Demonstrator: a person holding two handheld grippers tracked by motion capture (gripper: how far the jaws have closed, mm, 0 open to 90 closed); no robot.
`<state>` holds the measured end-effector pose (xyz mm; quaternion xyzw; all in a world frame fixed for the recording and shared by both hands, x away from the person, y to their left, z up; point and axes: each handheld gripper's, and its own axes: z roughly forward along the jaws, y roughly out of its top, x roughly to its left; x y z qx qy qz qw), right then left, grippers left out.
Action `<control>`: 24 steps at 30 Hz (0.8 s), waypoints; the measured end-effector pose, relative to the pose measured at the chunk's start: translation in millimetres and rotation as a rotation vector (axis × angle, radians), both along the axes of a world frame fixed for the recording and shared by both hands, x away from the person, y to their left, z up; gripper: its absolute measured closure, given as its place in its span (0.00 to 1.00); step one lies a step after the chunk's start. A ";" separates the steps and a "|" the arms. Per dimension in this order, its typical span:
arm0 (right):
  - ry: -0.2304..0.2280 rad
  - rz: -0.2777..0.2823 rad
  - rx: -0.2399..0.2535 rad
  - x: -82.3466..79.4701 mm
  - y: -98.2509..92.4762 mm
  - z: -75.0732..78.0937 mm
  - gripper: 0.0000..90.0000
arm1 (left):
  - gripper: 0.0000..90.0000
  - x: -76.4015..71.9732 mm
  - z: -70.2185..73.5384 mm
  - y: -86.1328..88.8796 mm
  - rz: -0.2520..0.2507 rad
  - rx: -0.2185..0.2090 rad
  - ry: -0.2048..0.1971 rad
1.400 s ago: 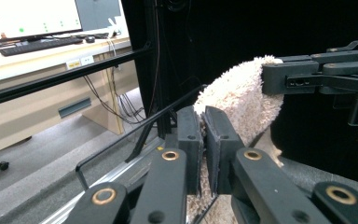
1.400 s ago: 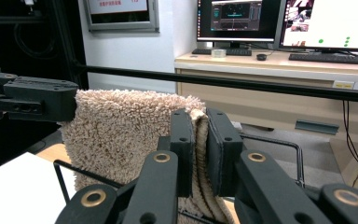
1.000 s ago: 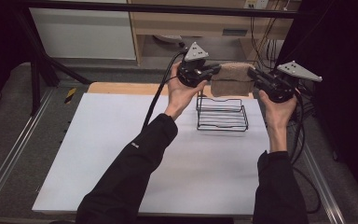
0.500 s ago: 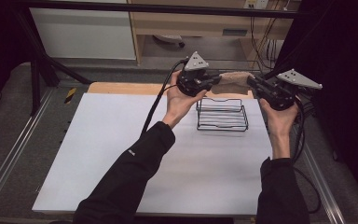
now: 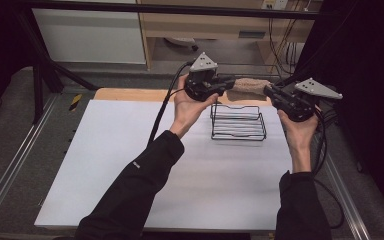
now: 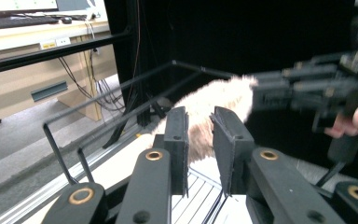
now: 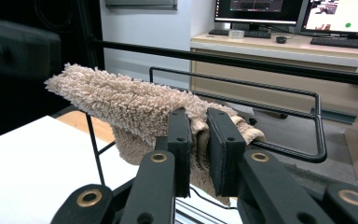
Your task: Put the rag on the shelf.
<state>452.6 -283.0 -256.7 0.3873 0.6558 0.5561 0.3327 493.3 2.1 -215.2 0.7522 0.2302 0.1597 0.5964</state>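
A beige, shaggy towel [image 5: 250, 86] hangs stretched in the air above the far rail of a black wire rack [image 5: 238, 122], up toward twelve o'clock on the table. It is held at both ends. At its nine o'clock end the left gripper [image 5: 228, 82] has its two black jaws pinched on the pile — in the left gripper view the towel [image 6: 208, 112] runs up between the pads [image 6: 177, 140] and away toward the other gripper, which is blurred at two o'clock in that frame. At the three o'clock end the right gripper [image 5: 270, 92] bites the cloth likewise; in the right gripper view the jaws press a thick fold of towel [image 7: 135, 105] between them, and the free part droops past the rack's top bar [image 7: 279, 154].

The rack stands on a white table [image 5: 130, 165], its wire floor bare. The person's left hand [image 5: 190, 107] grips the left tool from below, the right hand [image 5: 298, 131] the right one; black sleeves [image 5: 135, 195] come in from six o'clock. A black cable [image 5: 162, 112] trails from the left gripper across the table — toward seven o'clock. Beyond the far edge a wooden strip [image 5: 130, 94] shows.
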 end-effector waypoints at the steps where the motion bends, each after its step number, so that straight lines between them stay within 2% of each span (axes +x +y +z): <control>1: 0.000 0.001 0.000 0.1 -0.1 -0.6 0.89 | 0.85 1.0 2.1 0.0 0.002 -0.003 0.008; 5: -0.001 0.005 -0.001 -0.2 -0.4 -2.5 0.89 | 0.91 7.5 4.9 -6.3 0.018 0.025 0.041; 9: -0.002 0.009 -0.006 -1.2 -0.9 -3.4 0.88 | 0.99 11.8 1.8 -14.8 0.005 0.044 0.073; 18: 0.011 0.019 -0.013 -2.6 -3.1 -8.7 0.85 | 1.00 6.4 -9.3 -20.5 -0.012 0.110 0.062; 24: 0.025 0.017 -0.001 -5.2 -2.5 -8.1 0.79 | 1.00 8.1 -16.3 -20.3 -0.008 0.129 0.064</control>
